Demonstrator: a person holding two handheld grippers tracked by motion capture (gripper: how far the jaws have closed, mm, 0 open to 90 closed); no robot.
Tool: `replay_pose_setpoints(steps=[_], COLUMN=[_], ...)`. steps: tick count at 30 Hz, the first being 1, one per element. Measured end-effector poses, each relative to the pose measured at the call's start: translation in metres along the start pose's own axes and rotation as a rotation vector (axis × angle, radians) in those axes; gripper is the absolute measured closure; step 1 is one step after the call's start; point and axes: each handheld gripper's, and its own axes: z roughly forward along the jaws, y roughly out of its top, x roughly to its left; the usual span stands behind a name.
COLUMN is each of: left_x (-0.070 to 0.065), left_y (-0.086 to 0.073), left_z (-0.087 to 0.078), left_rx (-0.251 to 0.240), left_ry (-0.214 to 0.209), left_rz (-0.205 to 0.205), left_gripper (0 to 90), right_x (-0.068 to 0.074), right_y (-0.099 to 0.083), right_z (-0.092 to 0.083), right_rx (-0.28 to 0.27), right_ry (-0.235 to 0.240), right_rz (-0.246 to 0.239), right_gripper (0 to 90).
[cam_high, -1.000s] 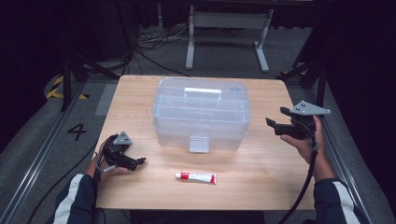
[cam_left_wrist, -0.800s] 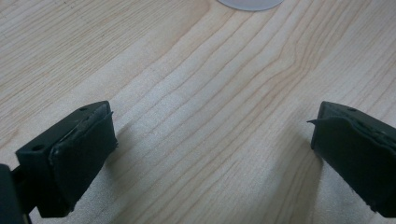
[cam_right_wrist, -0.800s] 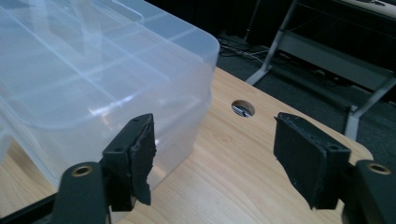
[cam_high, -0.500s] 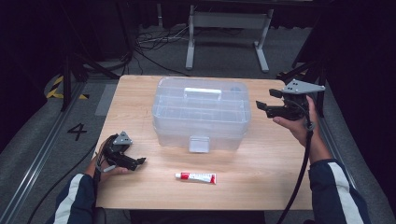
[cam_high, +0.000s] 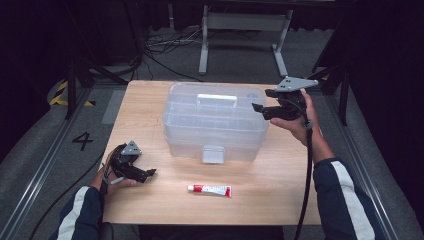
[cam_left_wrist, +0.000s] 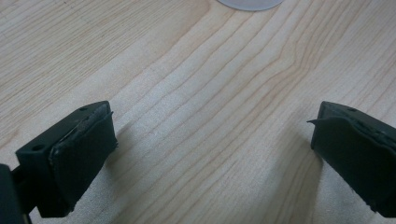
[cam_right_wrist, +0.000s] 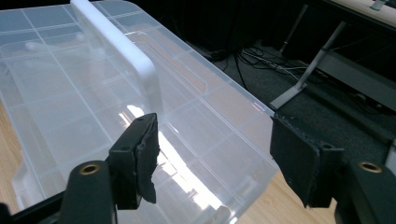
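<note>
The clear box (cam_high: 214, 121) sits mid-desk (cam_high: 280, 190), its white handle (cam_high: 216, 99) running left to right along the lid. The right gripper (cam_high: 261, 108) hovers at the box's right end — nearer than the left gripper (cam_high: 150, 174) — its fingers (cam_right_wrist: 140, 154) apart, just narrowing, empty. The left gripper's fingers gape over bare wood.

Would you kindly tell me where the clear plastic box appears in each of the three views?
High view: the clear plastic box stands mid-table, its white handle on top.
Left gripper view: a pale curved bit at the top edge may be its corner; I cannot tell for sure.
Right gripper view: the box fills the left half, beyond the jaws.
Shared landmark: the white handle.
</note>
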Motion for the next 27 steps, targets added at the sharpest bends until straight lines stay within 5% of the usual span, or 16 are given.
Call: replay_pose_setpoints(steps=[16, 27], left_x=[0.0, 0.0], left_y=[0.0, 0.0], left_z=[0.0, 0.0], left_rx=[0.0, 0.0], left_ry=[-0.001, 0.0], left_rz=[0.0, 0.0], left_gripper=[0.2, 0.2], right_x=[0.025, 0.035], right_y=[0.018, 0.03], right_z=[0.036, 0.053], right_rx=[0.069, 0.11], right_ry=[0.073, 0.065], right_rz=[-0.085, -0.125], right_gripper=[37.7, 55.7])
